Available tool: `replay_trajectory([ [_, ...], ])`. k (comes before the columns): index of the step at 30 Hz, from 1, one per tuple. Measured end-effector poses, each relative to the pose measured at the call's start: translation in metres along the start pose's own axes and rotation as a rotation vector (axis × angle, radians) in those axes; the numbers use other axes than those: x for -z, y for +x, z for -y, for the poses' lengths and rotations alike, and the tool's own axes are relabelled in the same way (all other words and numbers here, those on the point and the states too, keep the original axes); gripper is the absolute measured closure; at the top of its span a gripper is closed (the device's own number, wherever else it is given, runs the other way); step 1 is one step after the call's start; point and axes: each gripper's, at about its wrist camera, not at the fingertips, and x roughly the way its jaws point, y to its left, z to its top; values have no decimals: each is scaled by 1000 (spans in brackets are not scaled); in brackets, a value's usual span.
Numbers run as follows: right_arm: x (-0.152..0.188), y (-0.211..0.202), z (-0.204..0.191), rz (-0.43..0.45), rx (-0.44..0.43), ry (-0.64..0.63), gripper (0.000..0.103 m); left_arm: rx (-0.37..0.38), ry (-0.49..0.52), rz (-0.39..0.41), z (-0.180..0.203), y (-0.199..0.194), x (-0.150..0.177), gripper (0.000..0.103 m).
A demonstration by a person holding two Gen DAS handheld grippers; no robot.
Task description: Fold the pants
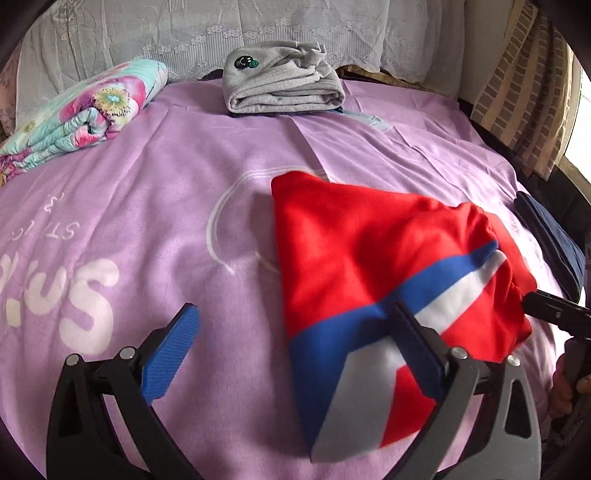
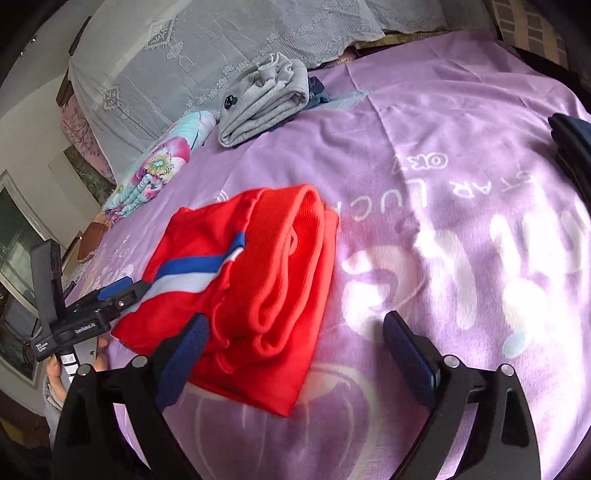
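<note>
The red pants [image 1: 369,251] with a blue and white side stripe lie folded into a compact bundle on the purple bed sheet [image 1: 147,206]. My left gripper [image 1: 295,347] is open just above the sheet, and its right finger rests over the striped end of the pants. In the right wrist view the pants [image 2: 266,280] show their thick folded layers. My right gripper [image 2: 297,363] is open too, its left finger over the bundle's near edge. The left gripper [image 2: 110,295] shows at the pants' left side, the right gripper [image 1: 554,314] at their right end.
A folded grey garment [image 1: 280,85] sits on a dark one at the far side of the bed. A rolled floral quilt [image 1: 81,110] lies far left. A dark navy garment [image 1: 550,236] lies at the right edge. A lace cover [image 1: 258,26] hangs behind.
</note>
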Motion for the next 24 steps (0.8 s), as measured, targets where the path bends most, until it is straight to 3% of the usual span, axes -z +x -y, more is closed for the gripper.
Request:
replay_trajectory([
  [4, 4, -1, -6, -1, 20, -33, 4, 149, -114, -69, -25, 4, 5, 4],
  [8, -2, -14, 0, 14, -100, 38, 4, 267, -171, -93, -40, 2, 2, 4],
  [11, -6, -22, 13, 35, -140, 105, 4, 325, -200, -93, -48, 6, 2, 4],
  [15, -8, -33, 15, 94, -159, 120, 4, 281, -175, -67, -43, 9, 5, 4],
  [19, -10, -42, -16, 139, -204, -1, 4, 232, -156, -37, -34, -1, 3, 4],
  [22, -8, -36, -29, 130, -113, -88, 4, 243, -136, -46, -29, -2, 5, 4],
  [24, -7, -29, -18, 118, -28, -56, 4, 220, -104, -62, -23, 2, 9, 4],
])
